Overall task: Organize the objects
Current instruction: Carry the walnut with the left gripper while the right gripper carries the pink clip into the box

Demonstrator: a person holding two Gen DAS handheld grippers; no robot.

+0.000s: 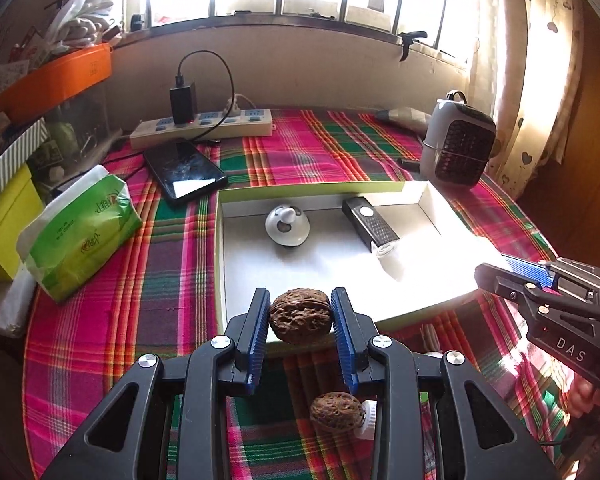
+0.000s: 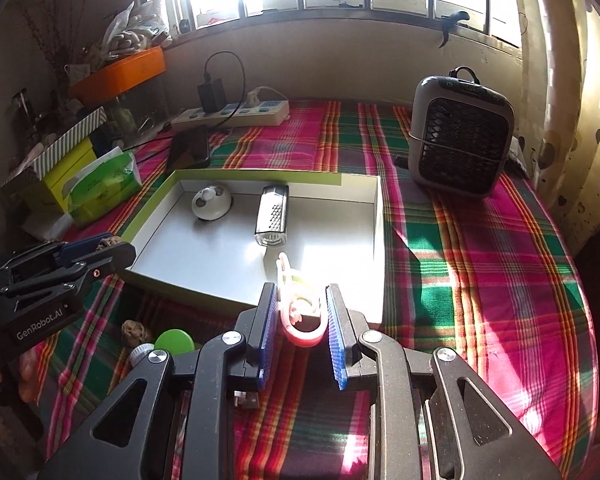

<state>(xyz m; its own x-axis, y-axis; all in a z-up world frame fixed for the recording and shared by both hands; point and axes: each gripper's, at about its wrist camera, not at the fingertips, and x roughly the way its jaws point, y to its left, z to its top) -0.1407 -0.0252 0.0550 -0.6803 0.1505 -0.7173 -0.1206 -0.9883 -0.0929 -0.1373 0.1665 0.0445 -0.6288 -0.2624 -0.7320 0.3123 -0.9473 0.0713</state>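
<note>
Walnut (image 1: 300, 315) clamped in left tool (image 1: 300, 308), above tray (image 1: 221, 264) edge

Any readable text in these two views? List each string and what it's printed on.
"DAS": white letters on the right gripper body, seen from the left wrist.
"GenRobot.AI": white letters on the left gripper body, seen from the right wrist.
Green tissue pack: printing inverted and blurred, unreadable.
Orange box: small mark, too small to read.
</note>
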